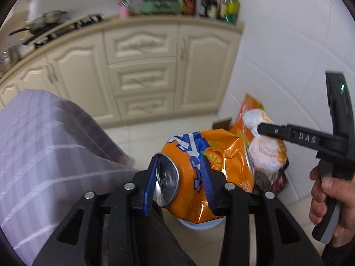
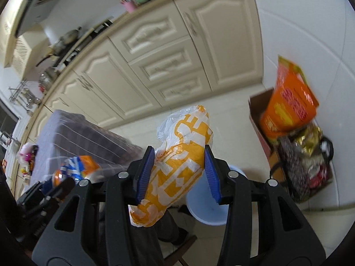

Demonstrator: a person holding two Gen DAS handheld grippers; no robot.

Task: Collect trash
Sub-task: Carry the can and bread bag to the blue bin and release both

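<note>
- Here, the crushed orange soda can [image 1: 206, 173] sits crosswise in the left gripper [image 1: 179, 186], whose blue pads clamp its dented body near the silver top end; the can is held up in the air above the pale floor [image 1: 137, 133].
- The right gripper [image 2: 177, 175] is closed on a crumpled white-and-yellow plastic bag [image 2: 177, 166], which sticks out past the pads both far and near; in the left wrist view the same bag [image 1: 266, 153] hangs just right of the can, with the person's hand [image 1: 328, 201] around the handle.
- A light blue bin [image 2: 208, 210] stands on the floor right below both grippers, its rim partly hidden by the right fingers; I cannot tell what it holds.
- To the left, a table under a grey checked cloth [image 1: 44, 155] comes close to the can's near side.
- Open floor runs from the bin to the far cream cabinets [image 1: 142, 66].
- At the right wall, a brown cardboard box [image 2: 259, 110] holds an orange packet [image 2: 288, 102], with a dark bag of shiny wrappers [image 2: 304, 159] just in front of it.
</note>
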